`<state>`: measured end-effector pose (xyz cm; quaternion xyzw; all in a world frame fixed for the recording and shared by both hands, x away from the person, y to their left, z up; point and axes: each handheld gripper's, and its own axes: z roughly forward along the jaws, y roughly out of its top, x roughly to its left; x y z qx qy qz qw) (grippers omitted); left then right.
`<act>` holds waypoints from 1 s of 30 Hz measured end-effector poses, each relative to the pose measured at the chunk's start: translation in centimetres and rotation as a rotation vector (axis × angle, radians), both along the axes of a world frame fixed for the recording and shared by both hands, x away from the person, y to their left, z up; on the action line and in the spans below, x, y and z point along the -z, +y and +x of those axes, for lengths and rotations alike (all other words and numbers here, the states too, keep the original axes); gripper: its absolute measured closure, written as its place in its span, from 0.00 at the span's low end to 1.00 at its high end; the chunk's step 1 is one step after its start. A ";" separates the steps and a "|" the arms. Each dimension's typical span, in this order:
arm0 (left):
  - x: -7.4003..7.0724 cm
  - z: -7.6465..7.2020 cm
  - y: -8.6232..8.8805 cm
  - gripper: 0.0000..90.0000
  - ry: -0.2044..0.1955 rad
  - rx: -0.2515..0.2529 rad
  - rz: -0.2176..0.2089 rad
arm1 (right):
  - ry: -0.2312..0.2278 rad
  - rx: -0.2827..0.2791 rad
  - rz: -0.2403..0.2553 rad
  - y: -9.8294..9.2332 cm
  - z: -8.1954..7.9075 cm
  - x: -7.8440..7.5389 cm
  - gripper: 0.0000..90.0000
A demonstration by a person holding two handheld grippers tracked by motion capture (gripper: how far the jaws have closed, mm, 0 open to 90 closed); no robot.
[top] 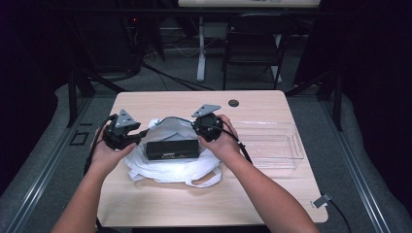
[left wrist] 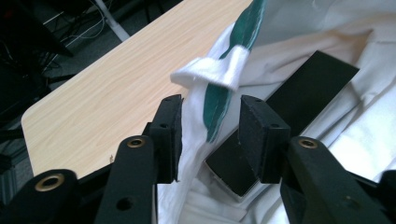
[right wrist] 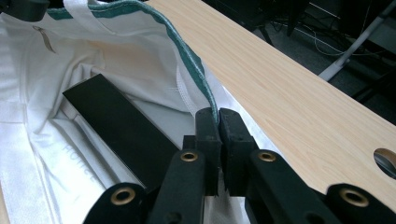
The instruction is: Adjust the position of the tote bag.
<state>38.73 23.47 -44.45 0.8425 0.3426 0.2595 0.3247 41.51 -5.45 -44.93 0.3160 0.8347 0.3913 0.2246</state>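
A white cloth bag (top: 170,169) with a green-trimmed rim lies on the wooden table (top: 194,201), and a flat black box (top: 173,149) rests in its mouth. My left gripper (top: 142,134) is at the bag's left edge. In the left gripper view, my left gripper (left wrist: 210,122) stands open with a fold of the bag's rim (left wrist: 208,95) hanging between its jaws, and the black box (left wrist: 308,88) lies beyond. My right gripper (top: 198,128) is at the bag's right edge. In the right gripper view, my right gripper (right wrist: 218,117) is shut on the green rim (right wrist: 187,60), next to the black box (right wrist: 121,126).
A clear plastic tray (top: 277,145) sits on the table to the right of the bag. A round cable hole (top: 233,103) is near the table's far edge. A dark chair (top: 252,43) and a table leg stand beyond the table.
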 end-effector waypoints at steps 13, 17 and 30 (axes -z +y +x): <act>1.0 0.8 -0.3 0.78 0.021 -0.013 0.040 | -0.002 0.020 0.007 -0.2 0.5 0.1 0.97; 1.2 1.2 -0.8 0.84 0.030 -0.008 0.055 | -0.004 0.029 0.009 -0.2 0.7 0.2 0.97; 1.0 2.3 -1.1 0.98 0.036 -0.021 0.074 | -0.012 0.046 -0.024 -0.1 1.8 0.6 0.97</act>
